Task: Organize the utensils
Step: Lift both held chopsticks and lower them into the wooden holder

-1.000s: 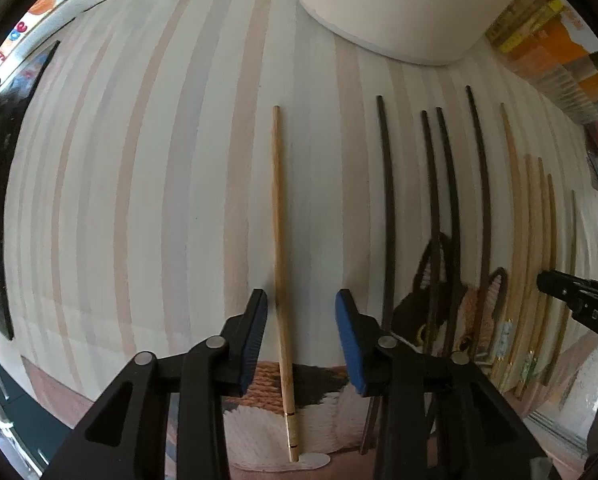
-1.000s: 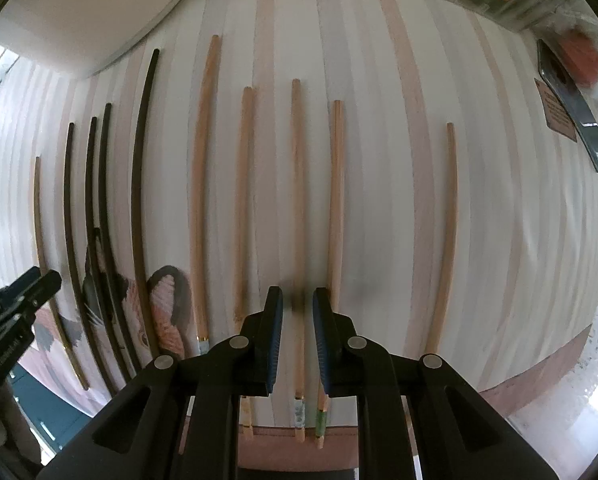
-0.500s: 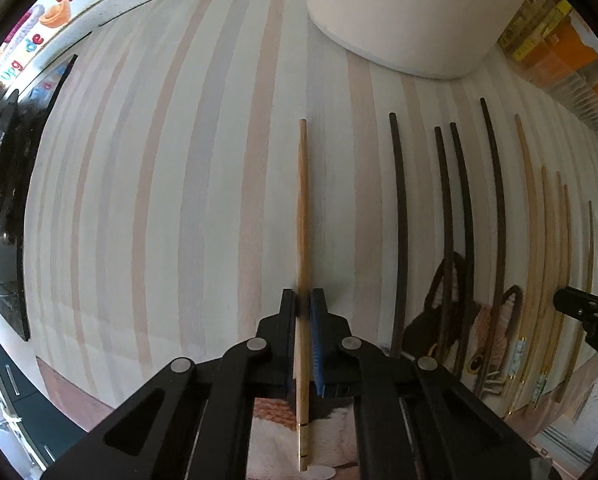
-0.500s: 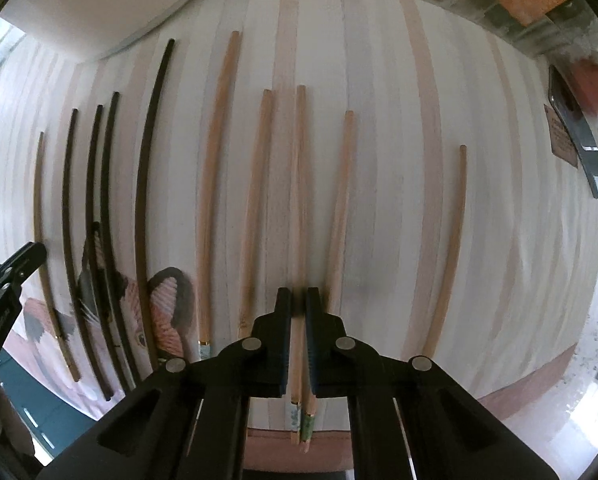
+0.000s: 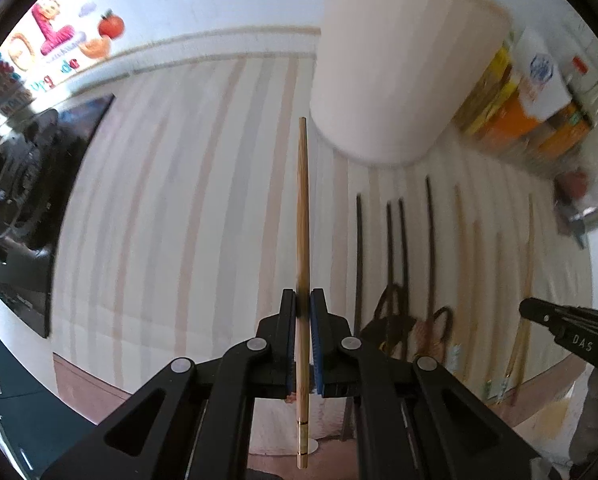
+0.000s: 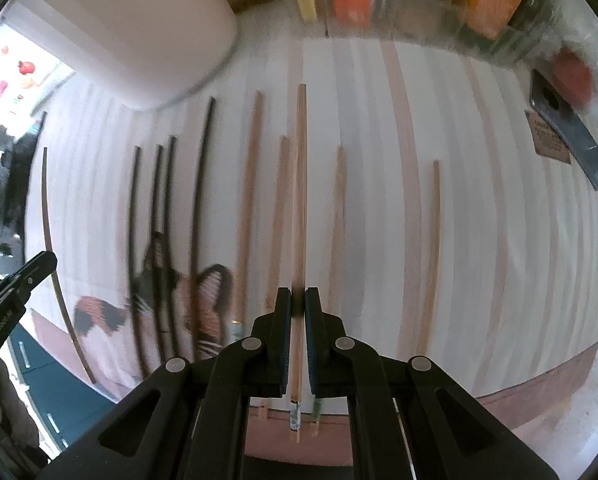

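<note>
- Gripping a golden bamboo chopstick (image 5: 303, 240), the left claw (image 5: 303, 300) is closed tight on its lower half, tip pointing away, apparently raised off the striped bench (image 5: 159, 220).
- Clamped likewise, the right claw (image 6: 297, 300) holds a pale wooden chopstick (image 6: 300, 200).
- Beyond, dark chopsticks (image 6: 167, 220) and pale ones (image 6: 431, 248) lie in parallel rows near a white container (image 6: 139, 20).
- Judged step: carrying; next, each needs setting beside its matching kind or in the container.
</note>
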`<state>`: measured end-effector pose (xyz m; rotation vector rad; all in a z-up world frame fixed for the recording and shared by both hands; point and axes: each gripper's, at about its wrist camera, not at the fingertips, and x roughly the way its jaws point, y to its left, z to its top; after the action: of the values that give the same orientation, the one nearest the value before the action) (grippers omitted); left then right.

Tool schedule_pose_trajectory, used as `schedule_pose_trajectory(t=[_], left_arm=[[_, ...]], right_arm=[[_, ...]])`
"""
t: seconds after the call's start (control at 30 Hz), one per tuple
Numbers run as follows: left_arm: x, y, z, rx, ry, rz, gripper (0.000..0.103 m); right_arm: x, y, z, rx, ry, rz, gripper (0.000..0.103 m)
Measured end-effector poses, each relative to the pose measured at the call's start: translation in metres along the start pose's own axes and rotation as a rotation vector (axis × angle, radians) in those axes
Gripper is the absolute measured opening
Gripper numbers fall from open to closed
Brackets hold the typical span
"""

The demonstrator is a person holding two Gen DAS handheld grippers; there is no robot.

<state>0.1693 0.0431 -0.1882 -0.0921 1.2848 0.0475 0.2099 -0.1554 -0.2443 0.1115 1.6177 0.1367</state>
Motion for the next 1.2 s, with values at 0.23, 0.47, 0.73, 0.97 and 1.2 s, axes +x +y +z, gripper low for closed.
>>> schedule_pose_trajectory(t=[0.23,0.47,0.73,0.97,1.2], left_arm=[[-0.068,0.012,0.025,-0.039,-0.150,-0.081,0.004],[-0.146,0.002,0.076,-0.062,-0.339,-0.190,0.004],[-0.174,-0.014,0.164,-0.080,-0.511,-0.191,0.004],[-0.151,-0.002,0.226,-0.133,-0.564,-0.190,0.004],[-0.118,0.008,0.254,-0.189,-0.598,-0.204,0.004]], right_arm=[[-0.057,-0.002,0.026,-0.021,-0.105,0.081,0.007],[-0.147,0.017,0.066,-0.034,-0.308,0.189,0.007],[-0.224,0.059,0.141,-0.044,-0.567,0.193,0.007],[-0.237,0.082,0.202,-0.047,-0.755,0.178,0.007],[-0.225,0.108,0.232,-0.093,-0.850,0.177,0.007]])
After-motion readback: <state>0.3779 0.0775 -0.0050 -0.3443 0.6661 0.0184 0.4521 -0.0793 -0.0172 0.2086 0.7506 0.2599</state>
